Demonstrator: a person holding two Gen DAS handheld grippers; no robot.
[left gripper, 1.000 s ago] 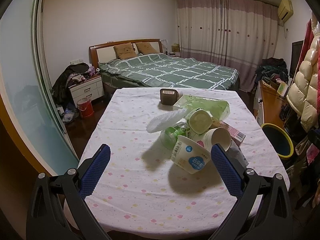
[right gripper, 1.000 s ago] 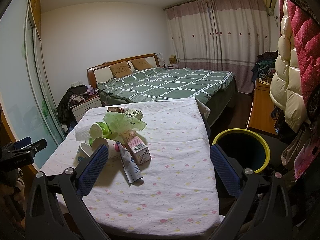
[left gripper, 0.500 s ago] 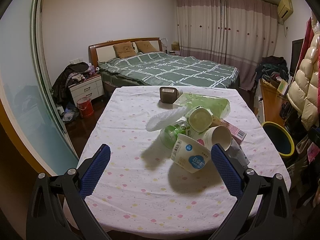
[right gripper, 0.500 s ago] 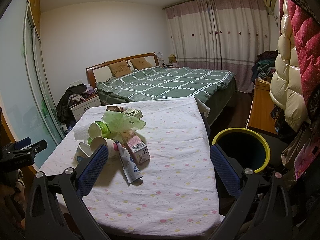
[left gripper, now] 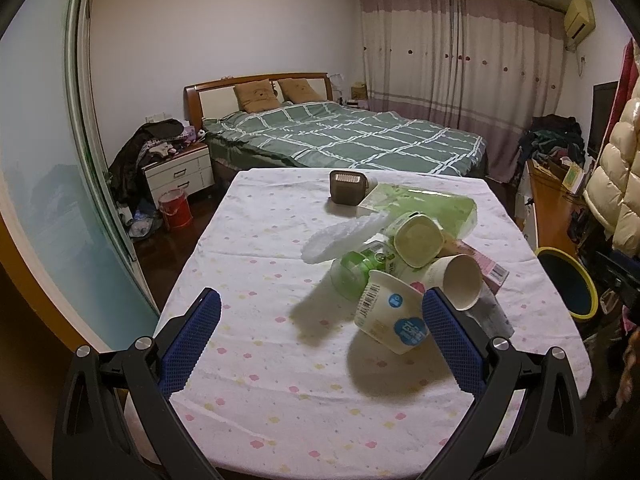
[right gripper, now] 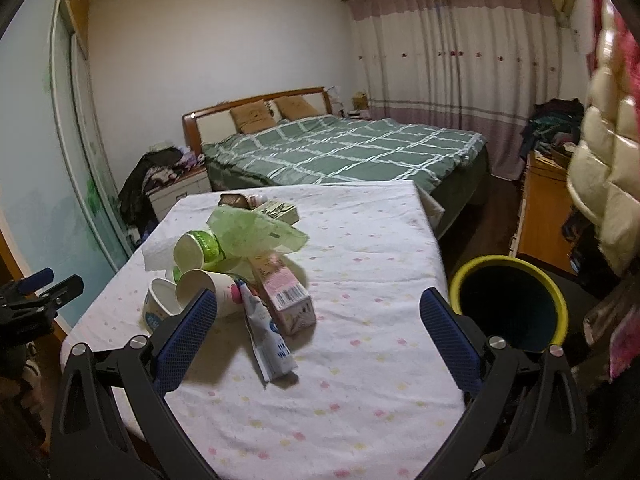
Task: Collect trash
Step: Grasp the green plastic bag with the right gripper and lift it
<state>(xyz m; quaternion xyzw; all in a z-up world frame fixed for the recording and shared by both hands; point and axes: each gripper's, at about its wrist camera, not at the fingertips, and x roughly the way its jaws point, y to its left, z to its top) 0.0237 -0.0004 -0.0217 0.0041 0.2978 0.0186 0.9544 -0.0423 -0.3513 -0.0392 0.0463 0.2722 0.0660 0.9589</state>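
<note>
A heap of trash lies on the table with the dotted white cloth (left gripper: 256, 364) (right gripper: 360, 392). In it are a white yogurt tub with a blue label (left gripper: 390, 318) (right gripper: 158, 308), a paper cup (left gripper: 460, 282) (right gripper: 208, 288), a green bottle (left gripper: 356, 268) (right gripper: 200, 246), a green plastic bag (left gripper: 424, 206) (right gripper: 256, 228), a pink carton (left gripper: 490, 270) (right gripper: 284, 292) and a flattened pouch (right gripper: 268, 340). My left gripper (left gripper: 320, 314) hovers open at the near edge, the tub just inside its right finger. My right gripper (right gripper: 318, 312) is open above the pouch and carton. A yellow-rimmed bin (right gripper: 508, 310) (left gripper: 568, 282) stands right of the table.
A small brown box (left gripper: 347, 187) sits at the table's far end. Behind it is a bed with a green checked cover (left gripper: 340, 140). A nightstand (left gripper: 178, 172) and red bucket (left gripper: 175, 210) stand at left, a wooden desk (right gripper: 540, 208) and hanging coats (right gripper: 600, 168) at right.
The right gripper has swung left and closer, so the trash heap and the bin look larger. The left gripper has drifted slightly. Nothing has been grasped.
</note>
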